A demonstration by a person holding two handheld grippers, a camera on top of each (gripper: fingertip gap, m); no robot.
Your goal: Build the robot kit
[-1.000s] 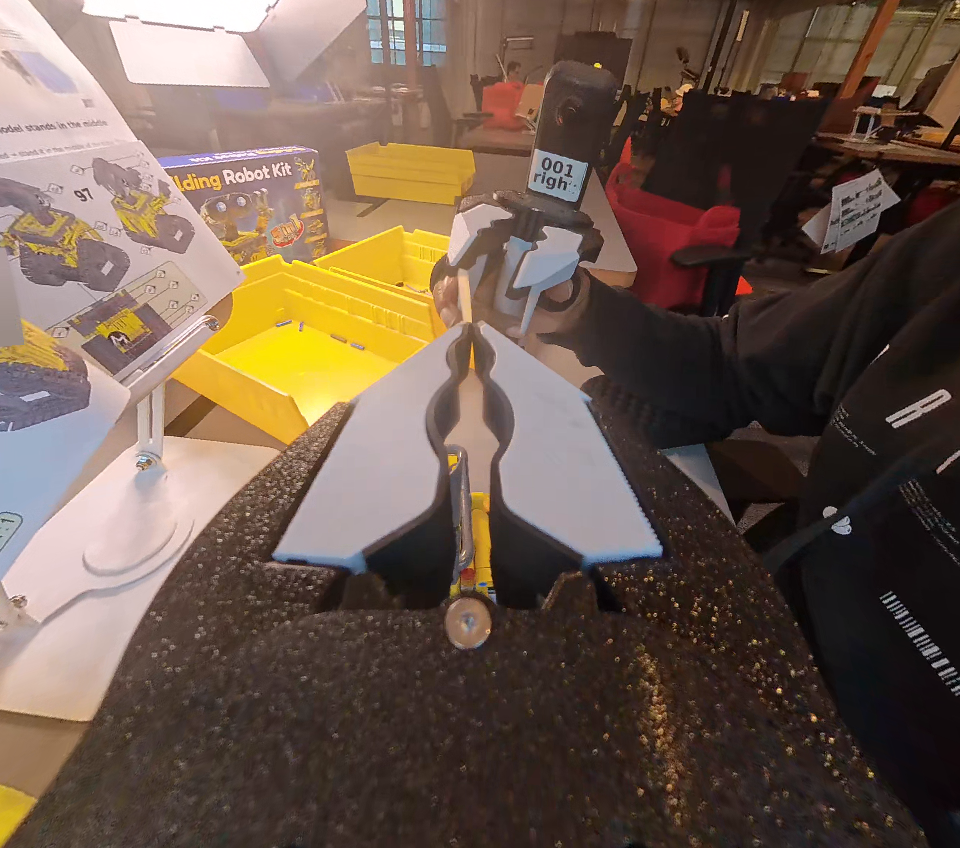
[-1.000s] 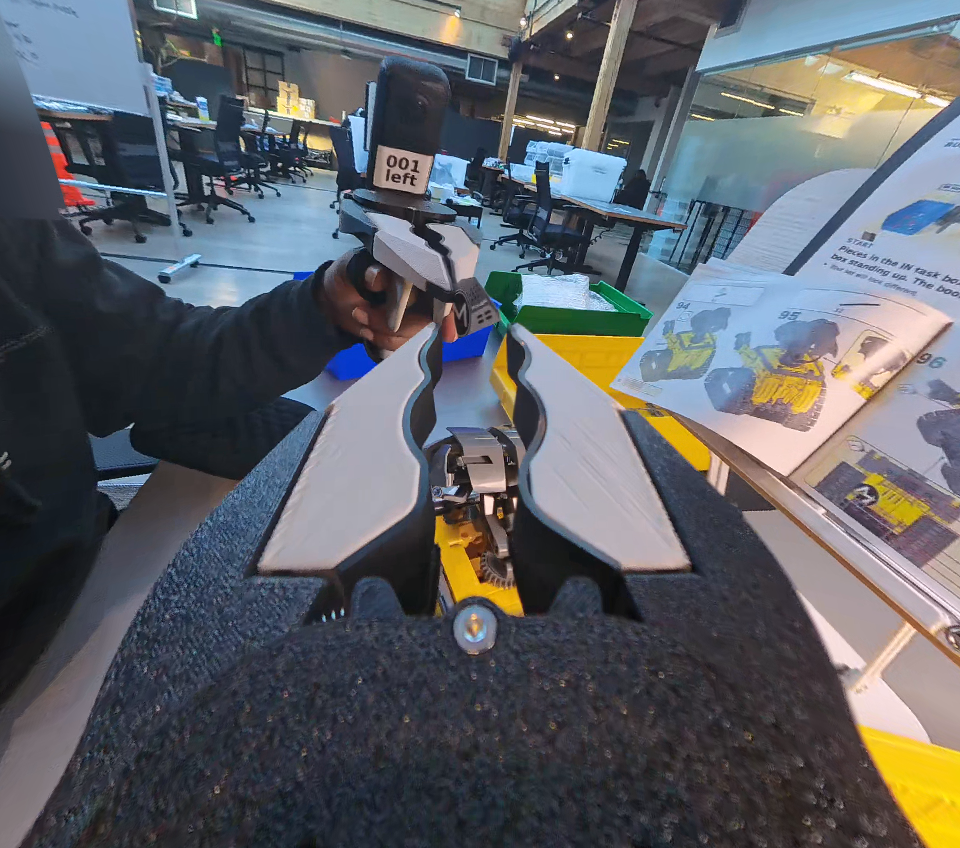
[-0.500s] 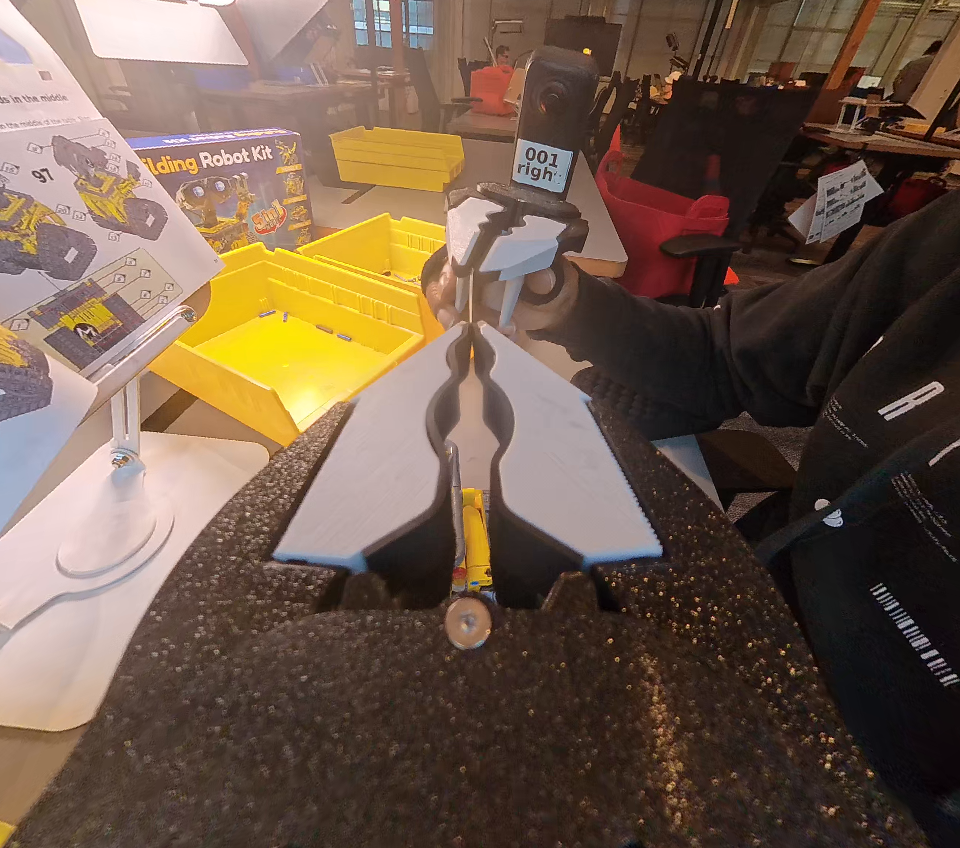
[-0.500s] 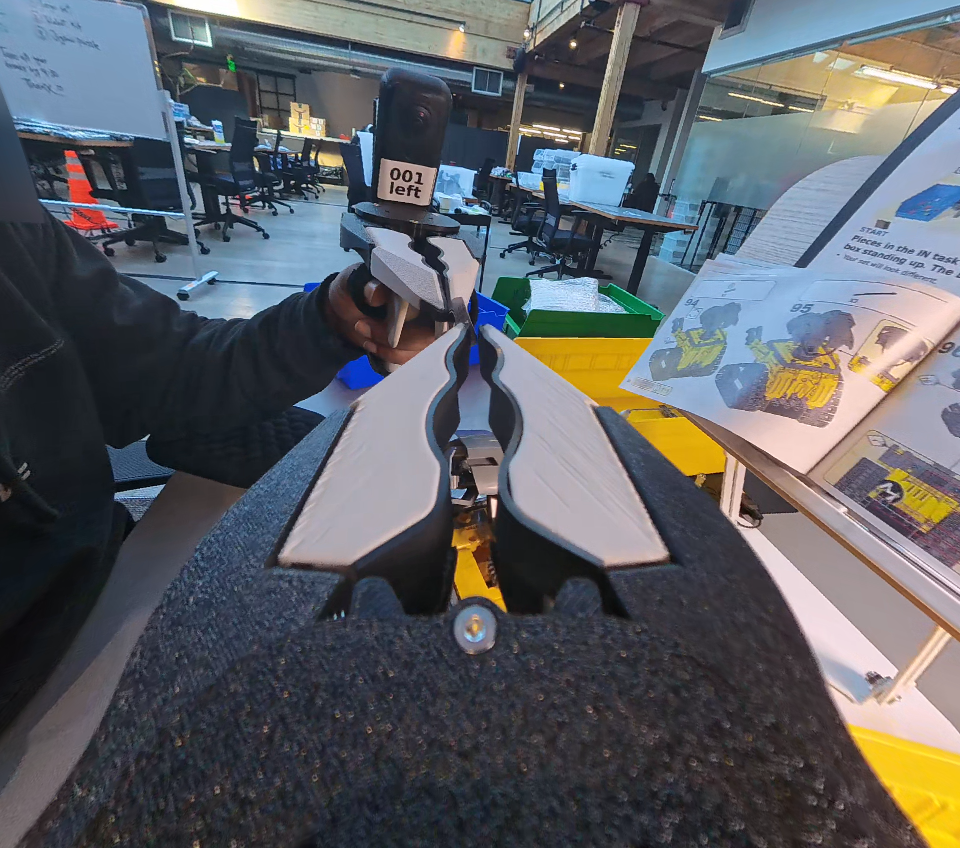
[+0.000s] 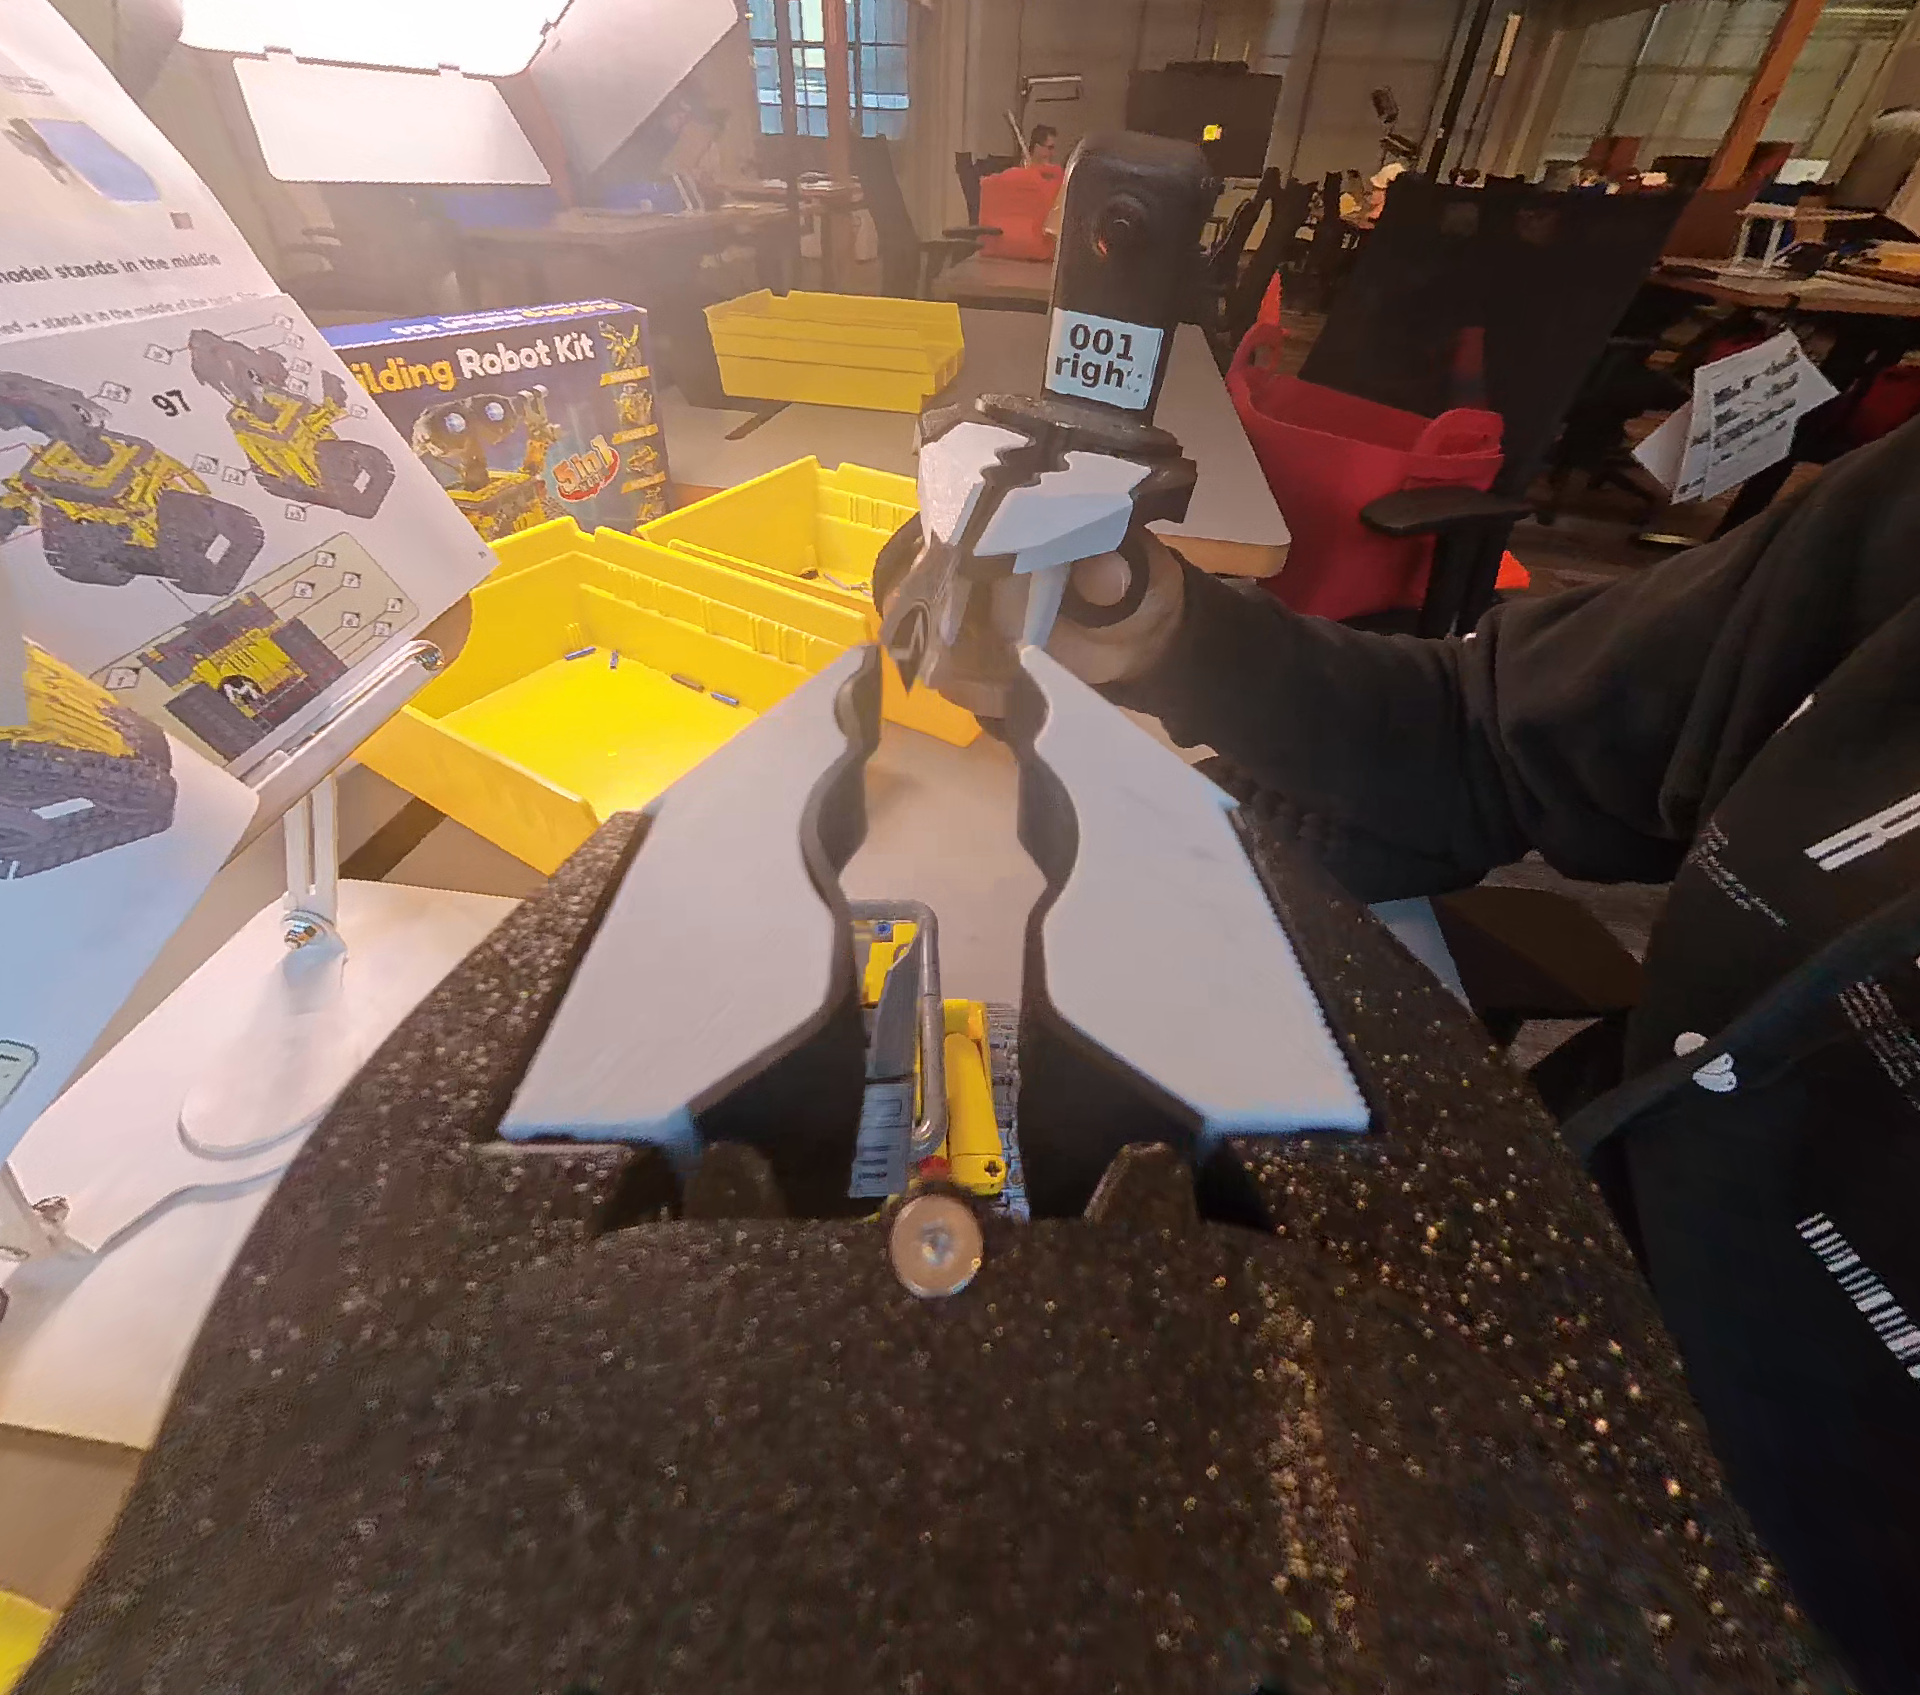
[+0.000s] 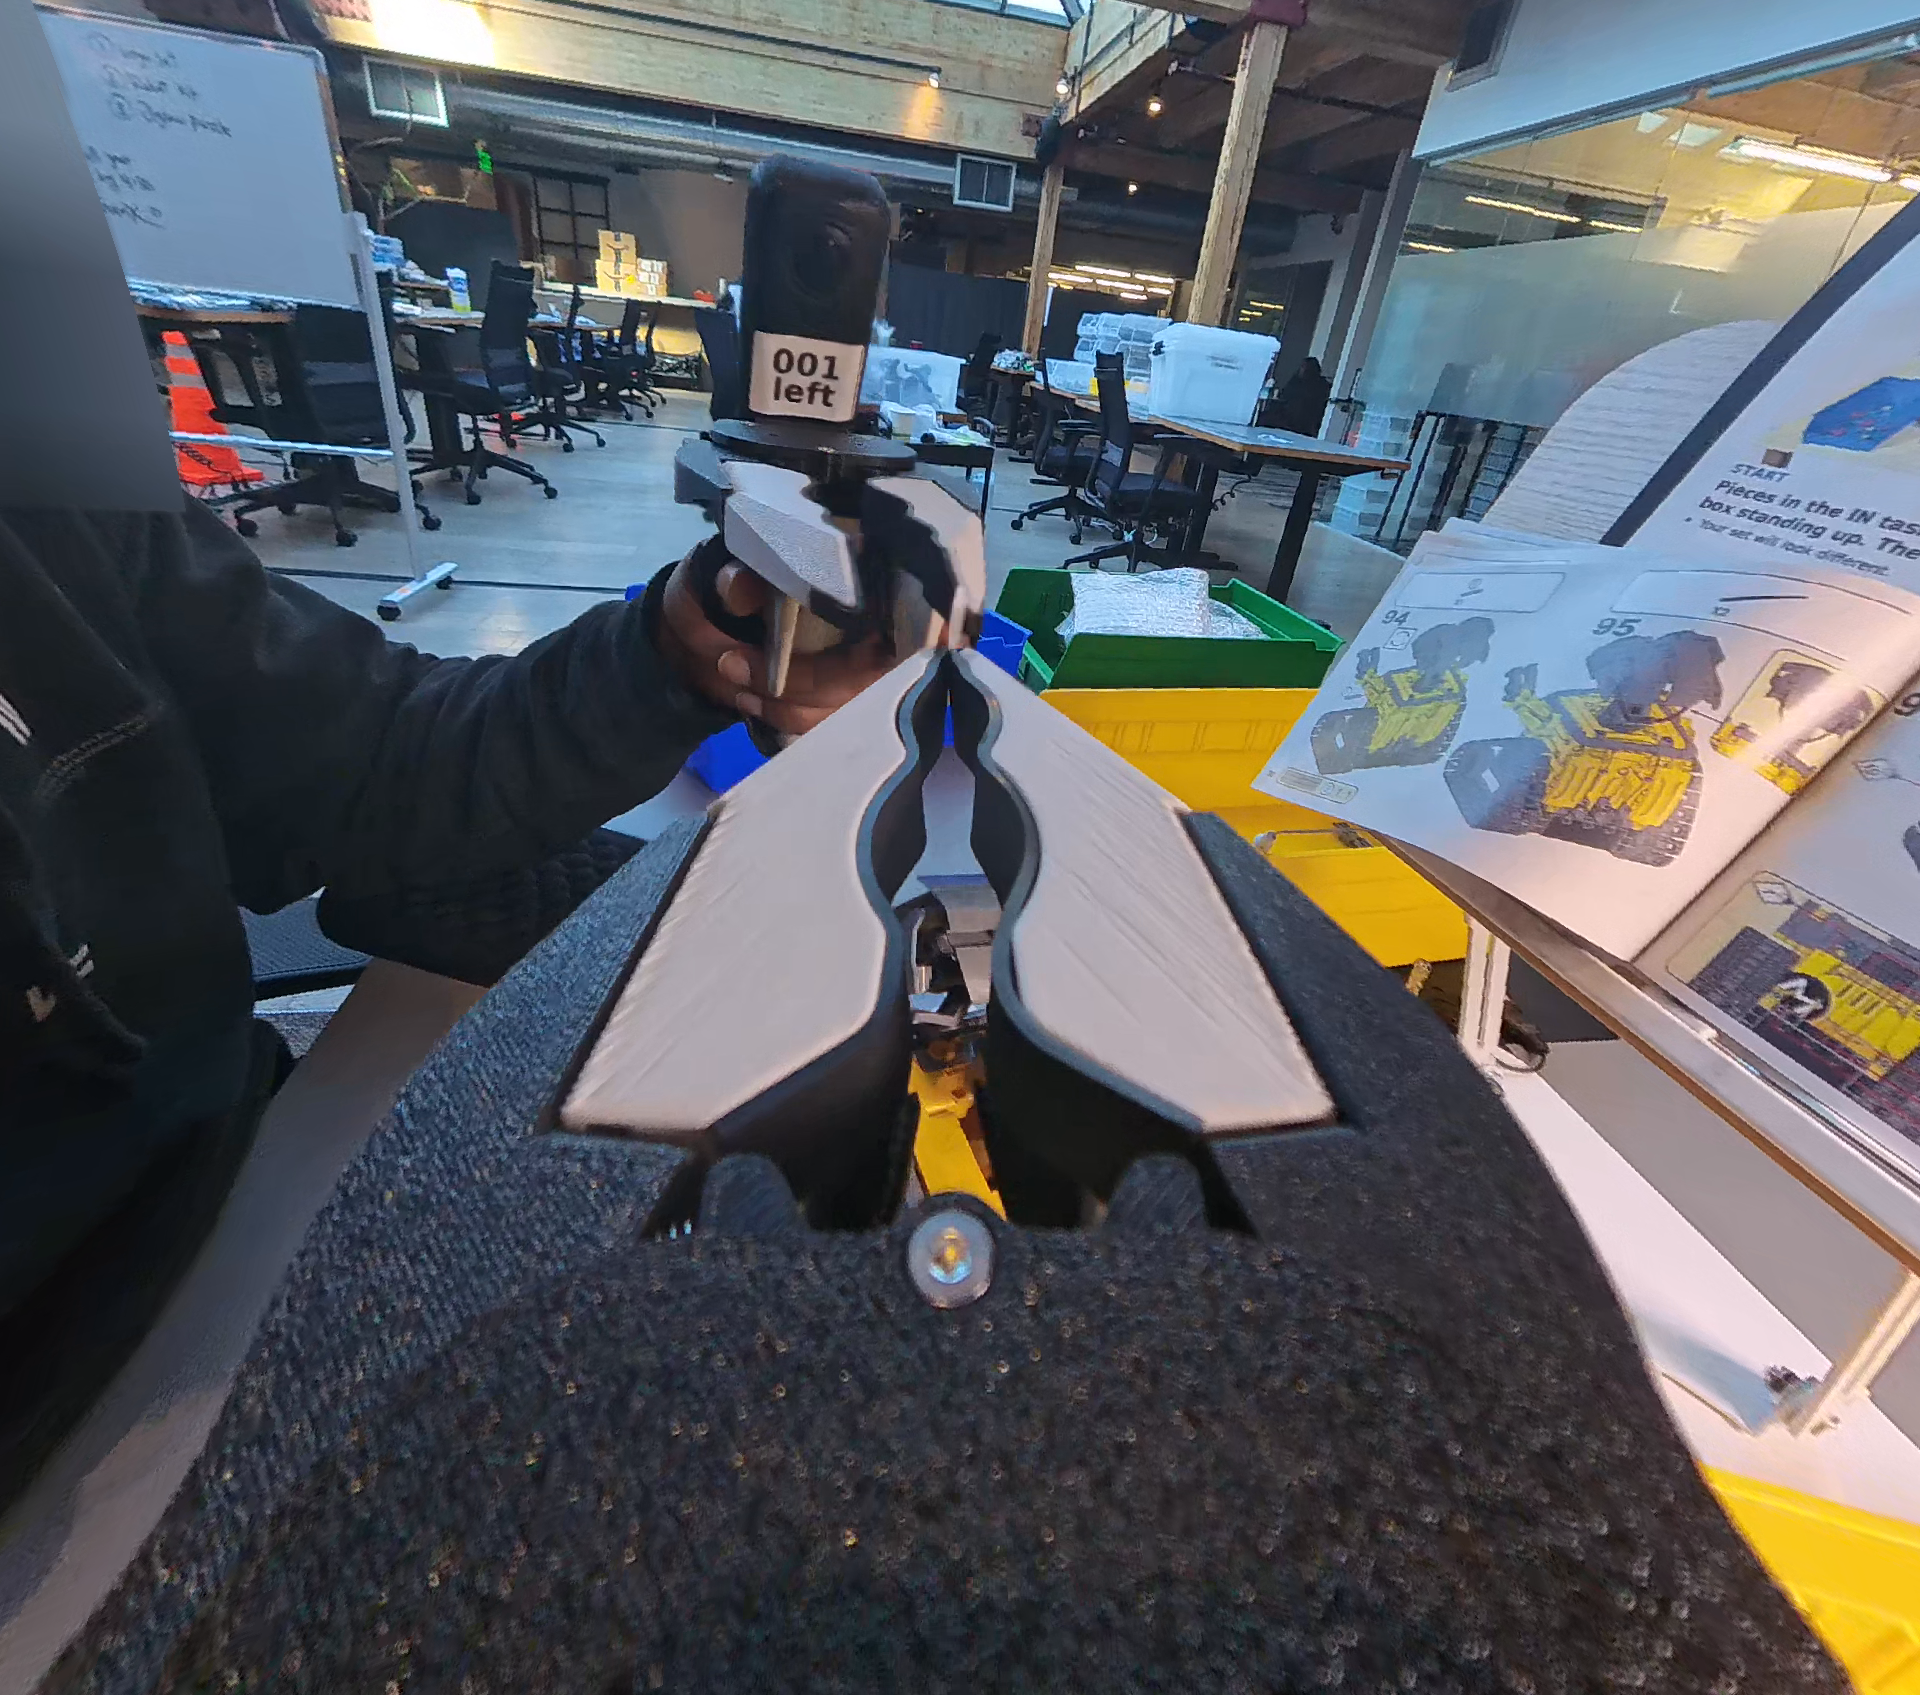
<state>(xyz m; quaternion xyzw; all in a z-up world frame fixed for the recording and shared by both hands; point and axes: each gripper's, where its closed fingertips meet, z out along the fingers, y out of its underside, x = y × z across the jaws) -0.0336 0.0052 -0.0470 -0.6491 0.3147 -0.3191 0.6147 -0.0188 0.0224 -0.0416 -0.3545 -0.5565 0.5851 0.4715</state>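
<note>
Yellow-and-grey brick model below spread left tongs, right tongs clenched, perhaps empty.

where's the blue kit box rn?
Left wrist view, upper left: the blue kit box stands on the table behind the yellow bins, right of the instruction booklet on its stand.

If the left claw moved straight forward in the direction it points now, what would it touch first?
Probably the other grey claw, held in a person's hand directly ahead of the left claw; depth is unclear.
</note>
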